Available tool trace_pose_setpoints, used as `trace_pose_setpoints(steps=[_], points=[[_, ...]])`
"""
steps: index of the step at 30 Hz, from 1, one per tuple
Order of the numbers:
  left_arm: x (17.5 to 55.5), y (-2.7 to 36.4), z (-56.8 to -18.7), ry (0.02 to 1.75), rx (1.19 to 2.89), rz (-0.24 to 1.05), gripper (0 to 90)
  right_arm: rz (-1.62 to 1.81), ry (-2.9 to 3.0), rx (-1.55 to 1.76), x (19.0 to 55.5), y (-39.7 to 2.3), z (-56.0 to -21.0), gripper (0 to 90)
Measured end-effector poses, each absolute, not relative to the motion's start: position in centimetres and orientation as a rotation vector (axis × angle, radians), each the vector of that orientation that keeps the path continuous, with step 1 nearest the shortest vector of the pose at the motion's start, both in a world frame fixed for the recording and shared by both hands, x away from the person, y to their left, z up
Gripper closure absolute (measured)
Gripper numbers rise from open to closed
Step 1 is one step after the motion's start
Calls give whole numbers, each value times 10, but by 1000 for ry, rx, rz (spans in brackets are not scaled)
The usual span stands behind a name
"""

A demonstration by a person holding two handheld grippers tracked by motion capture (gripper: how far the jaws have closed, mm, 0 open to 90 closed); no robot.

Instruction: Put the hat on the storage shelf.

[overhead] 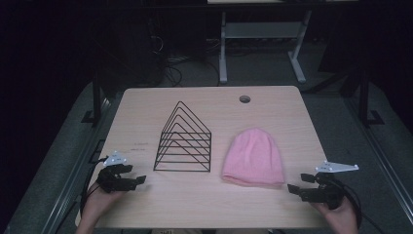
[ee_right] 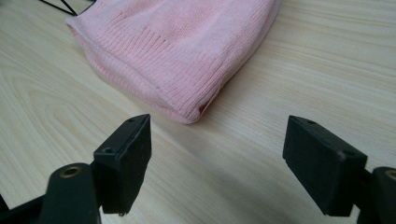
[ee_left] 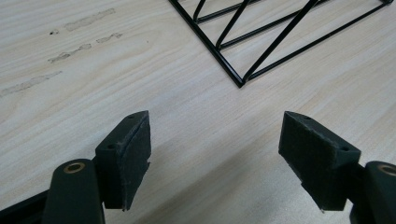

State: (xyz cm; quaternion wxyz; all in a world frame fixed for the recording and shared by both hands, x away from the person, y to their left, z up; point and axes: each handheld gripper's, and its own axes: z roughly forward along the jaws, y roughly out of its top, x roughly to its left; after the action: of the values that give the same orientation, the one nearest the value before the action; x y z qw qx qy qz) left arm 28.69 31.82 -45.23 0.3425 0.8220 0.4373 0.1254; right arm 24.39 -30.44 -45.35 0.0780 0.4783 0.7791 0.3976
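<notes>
Resting near the table's [overhead: 146, 209] front edge, each hand-held gripper gapes empty beside hat [overhead: 253, 157] and rack [overhead: 184, 140].

Pink hat [ee_right: 177, 51] and wire rack [ee_left: 280, 37] edge-cropped

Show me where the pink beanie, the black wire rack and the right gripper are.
pink beanie [overhead: 253, 157]: high view, middle of the knit body.
black wire rack [overhead: 184, 142]: high view, its stacked triangular wires.
right gripper [ee_right: 217, 161]: right gripper view, midway between its open jaws.
</notes>
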Motion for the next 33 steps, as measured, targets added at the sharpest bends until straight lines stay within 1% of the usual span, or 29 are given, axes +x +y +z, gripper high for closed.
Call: trace_pose_setpoints(steps=[15,29,33], points=[[283,320,-451,1144,2121,344,251,1194,2366,1416,249,-294,-450,223],[280,319,-449,1139,2121,346,251,1184,2426,1375,271,-279,-427,218],[280,321,-449,1138,2123,352,252,1160,2471,1370,286,-274,-418,223]])
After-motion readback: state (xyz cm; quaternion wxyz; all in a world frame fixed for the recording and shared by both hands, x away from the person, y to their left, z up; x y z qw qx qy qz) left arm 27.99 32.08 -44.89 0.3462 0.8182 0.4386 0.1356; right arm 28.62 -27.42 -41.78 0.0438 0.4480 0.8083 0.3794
